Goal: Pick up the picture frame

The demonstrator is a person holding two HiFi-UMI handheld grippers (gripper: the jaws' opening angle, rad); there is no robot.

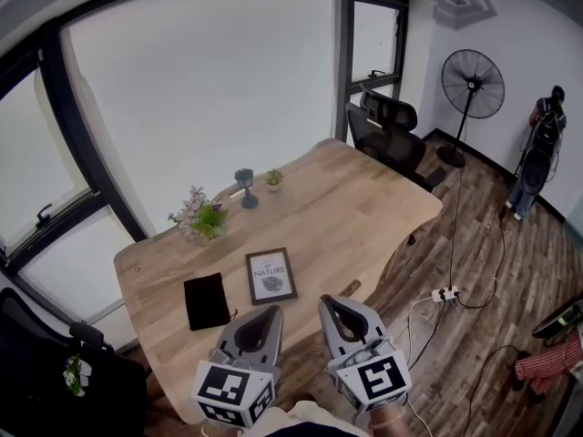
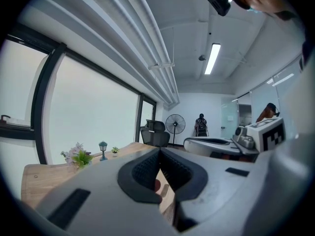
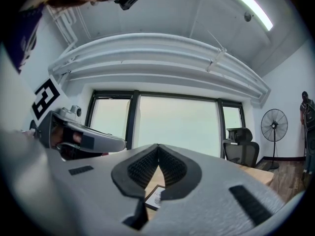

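The job is only at its start: this is the reaching step, and nothing is picked up yet. The flat, dark-edged picture frame [image 1: 271, 276] with a white card inside lies on the light wooden table [image 1: 364, 208], close to the near edge. A soft black pouch [image 1: 207, 300] lies just beside it on the left.

The grey left gripper [image 1: 275, 309] and the grey right gripper [image 1: 326, 300] hang side by side over the near edge of the table, just short of the picture frame. Both tongs are closed, pad against pad, with nothing between them. The right gripper view shows the picture frame low down, past its closed pads, so that gripper looks best lined up with it.

I think the next move needs the tongs to open first. Then one gripper has to go forward and down to an edge of the picture frame. The frame lies flat, so one pad may need to slip under its edge, and that could be tricky.

The picture frame is taller than it is wide. Its long side runs away from the person, toward the big window, and leans a little to the left at the far end. Its face looks up at the ceiling, and the word on the card reads the right way up for the person.
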